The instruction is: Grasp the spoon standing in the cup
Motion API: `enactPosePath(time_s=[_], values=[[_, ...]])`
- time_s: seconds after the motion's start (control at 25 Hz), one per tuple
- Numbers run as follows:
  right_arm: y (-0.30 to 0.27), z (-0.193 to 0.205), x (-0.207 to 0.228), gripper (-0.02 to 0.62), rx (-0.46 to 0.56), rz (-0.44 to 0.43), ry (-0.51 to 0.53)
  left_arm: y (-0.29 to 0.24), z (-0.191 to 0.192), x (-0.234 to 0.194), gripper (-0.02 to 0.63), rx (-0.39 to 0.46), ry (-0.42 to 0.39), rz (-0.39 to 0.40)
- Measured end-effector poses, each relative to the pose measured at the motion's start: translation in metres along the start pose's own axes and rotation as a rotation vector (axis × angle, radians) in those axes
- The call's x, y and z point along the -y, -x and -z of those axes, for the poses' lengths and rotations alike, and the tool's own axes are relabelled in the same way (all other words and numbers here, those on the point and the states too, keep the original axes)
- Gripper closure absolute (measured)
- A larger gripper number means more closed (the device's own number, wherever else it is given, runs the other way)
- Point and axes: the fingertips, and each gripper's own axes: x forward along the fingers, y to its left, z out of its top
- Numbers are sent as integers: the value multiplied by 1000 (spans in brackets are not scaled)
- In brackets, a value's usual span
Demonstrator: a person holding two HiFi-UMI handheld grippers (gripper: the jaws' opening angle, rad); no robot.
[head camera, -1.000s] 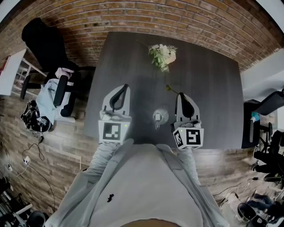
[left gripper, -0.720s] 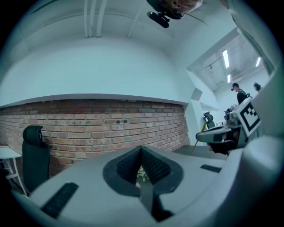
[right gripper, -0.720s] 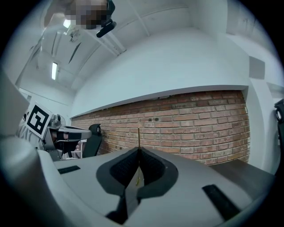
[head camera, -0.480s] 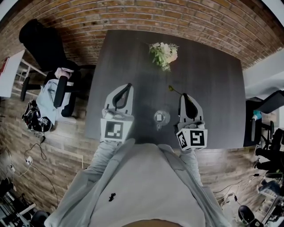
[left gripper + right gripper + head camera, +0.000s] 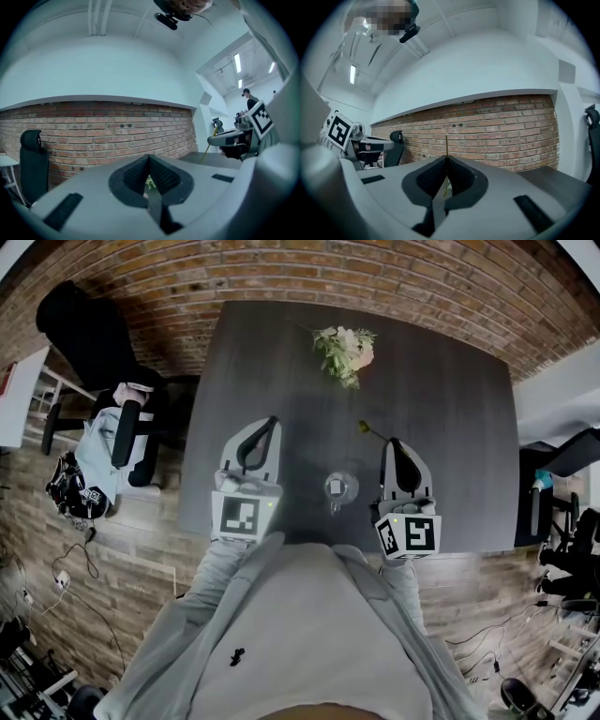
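In the head view, the clear glass cup (image 5: 341, 486) stands on the dark grey table (image 5: 441, 399) between our two grippers, and the small metal spoon (image 5: 334, 506) in it is untouched. Our left gripper (image 5: 268, 425) sits well to its left. Our right gripper (image 5: 395, 443) is near its right side, and neither touches it.

In the left gripper view, the jaws are pressed together on nothing and face the red brick wall (image 5: 93, 126).

In the right gripper view, the jaws are likewise closed. A thin yellowish stem (image 5: 446, 143) lines up past their tips, and neither cup nor spoon shows.

We judge the grasp not yet begun. Opening, reaching the handle and closing all remain.
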Motion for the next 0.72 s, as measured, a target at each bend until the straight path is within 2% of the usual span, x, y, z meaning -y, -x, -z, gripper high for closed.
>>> enactPosePath(time_s=[0.72], values=[[2,1,-7,577,-9,-21,-3,0,6,2,588,-4,15,-1]])
